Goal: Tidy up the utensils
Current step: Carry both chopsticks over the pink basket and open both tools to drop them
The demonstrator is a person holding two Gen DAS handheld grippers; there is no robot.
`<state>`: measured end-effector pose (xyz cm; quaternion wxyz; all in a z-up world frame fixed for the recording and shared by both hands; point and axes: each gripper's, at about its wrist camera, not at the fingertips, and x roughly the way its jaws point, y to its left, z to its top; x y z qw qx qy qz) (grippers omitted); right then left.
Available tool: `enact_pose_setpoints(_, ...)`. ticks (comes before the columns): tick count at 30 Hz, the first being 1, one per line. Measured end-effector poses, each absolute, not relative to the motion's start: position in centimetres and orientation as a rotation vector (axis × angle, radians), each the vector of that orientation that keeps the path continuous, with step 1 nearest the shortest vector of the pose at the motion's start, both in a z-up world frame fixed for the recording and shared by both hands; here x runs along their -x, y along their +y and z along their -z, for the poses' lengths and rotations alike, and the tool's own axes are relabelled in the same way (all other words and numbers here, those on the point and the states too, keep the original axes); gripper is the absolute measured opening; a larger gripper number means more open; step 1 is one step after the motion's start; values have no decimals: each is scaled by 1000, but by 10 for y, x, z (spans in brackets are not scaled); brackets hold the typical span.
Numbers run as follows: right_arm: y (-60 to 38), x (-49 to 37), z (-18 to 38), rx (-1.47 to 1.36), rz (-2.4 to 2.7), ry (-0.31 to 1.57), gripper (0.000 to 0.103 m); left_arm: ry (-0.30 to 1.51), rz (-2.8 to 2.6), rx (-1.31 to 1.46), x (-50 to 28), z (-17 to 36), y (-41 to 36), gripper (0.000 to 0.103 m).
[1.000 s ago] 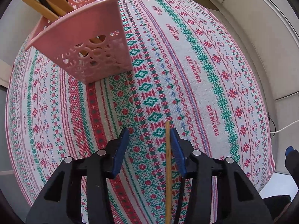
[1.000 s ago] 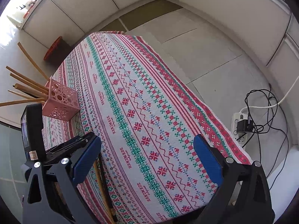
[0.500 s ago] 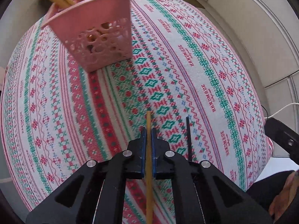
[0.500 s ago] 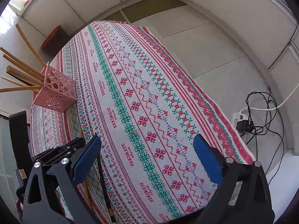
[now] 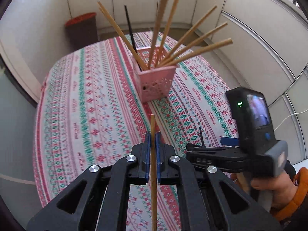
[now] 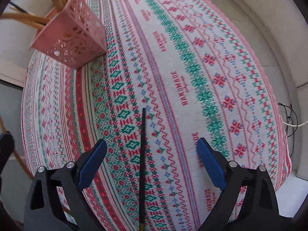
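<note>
**A:** Start close in. What has the left gripper (image 5: 152,140) got?

**B:** Its blue pads are pressed onto a wooden chopstick (image 5: 153,154), pinched partway along, so a stretch pokes out ahead and the rest trails back under the camera. The grip looks chosen to leave a free end to feed into something.

**A:** And the right gripper (image 6: 152,154)?

**B:** Fingers spread wide, nothing between the pads. They straddle a black chopstick (image 6: 142,154) lying flat on the tablecloth (image 6: 211,67), lined up along the gripper's axis. I'd say it is set to close on that one. Whether the pads are touching the cloth, I can't tell.

**A:** Further out?

**B:** The pink basket (image 5: 156,82) stands on the cloth, well beyond the left gripper's tip. Several wooden sticks (image 5: 192,52) and one black stick (image 5: 130,32) lean out of it in a fan, resting on the rim because they are taller than it is.

**A:** So the basket is the goal?

**B:** Most likely. Two chopsticks are outside it, one gripped and one on the table.
</note>
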<state>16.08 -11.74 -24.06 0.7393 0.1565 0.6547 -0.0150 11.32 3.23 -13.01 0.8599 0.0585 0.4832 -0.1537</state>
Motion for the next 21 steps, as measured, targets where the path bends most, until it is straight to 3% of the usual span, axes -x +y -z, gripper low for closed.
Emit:
enact_pose_setpoints(5, -89, -163, 241, -207, 74, 1406, 88, 956, 264, -131, -112, 117, 42, 5)
enact_pose_setpoints(8, -69, -162, 237, -137, 84, 1352, 64, 935, 247, -124, -113, 111, 49, 5)
enact_pose_setpoints(10, -59, -159, 232, -121, 52, 1322, 35, 922, 237, -128, -112, 109, 49, 5)
enact_pose_setpoints(14, -54, -153, 227, -118, 44, 1291, 9, 902, 235, -130, -108, 103, 48, 5)
enact_pose_setpoints(15, -53, -154, 227, -134, 31, 1293, 5, 898, 234, -129, -107, 101, 48, 5)
enact_pose_setpoints(21, -77, -138, 207, -257, -42, 1244, 4, 874, 225, -118, -106, 94, 47, 5)
